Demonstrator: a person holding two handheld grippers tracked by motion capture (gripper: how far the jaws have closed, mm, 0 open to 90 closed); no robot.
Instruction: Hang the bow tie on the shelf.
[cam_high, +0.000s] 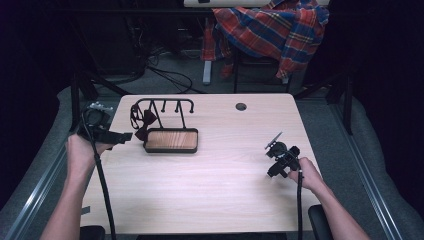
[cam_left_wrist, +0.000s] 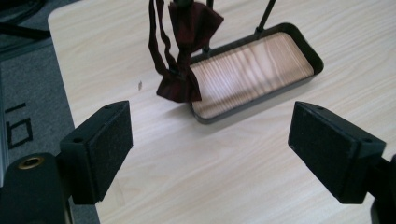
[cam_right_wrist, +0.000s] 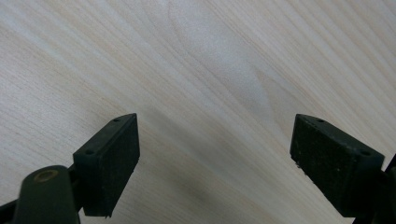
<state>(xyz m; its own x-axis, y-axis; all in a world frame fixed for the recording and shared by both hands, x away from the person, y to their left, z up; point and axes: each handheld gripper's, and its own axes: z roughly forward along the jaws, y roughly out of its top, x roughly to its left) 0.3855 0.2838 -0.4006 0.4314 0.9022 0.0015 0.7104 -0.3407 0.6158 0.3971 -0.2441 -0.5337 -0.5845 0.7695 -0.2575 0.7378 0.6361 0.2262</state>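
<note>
Over at the left edge of the table (cam_high: 210, 190), the left gripper (cam_high: 122, 136) hangs with its jaws spread wide and nothing between them, pointing in toward the dark red bow tie (cam_high: 142, 122). That bow tie dangles by its strap from the left end of the black hook rack (cam_high: 165, 105), near the table's far left corner, its lower tip hanging just at the corner of the rack's wood-lined tray (cam_high: 171, 140). In the left gripper view the bow tie (cam_left_wrist: 184, 51) sits well beyond the open pads (cam_left_wrist: 109, 149), apart from them, with the tray (cam_left_wrist: 254, 70) just behind it. Near the right edge, the right gripper (cam_high: 274, 146) is held low over bare wood, and the right gripper view shows its pads (cam_right_wrist: 114, 158) spread apart too, gripping nothing.
</note>
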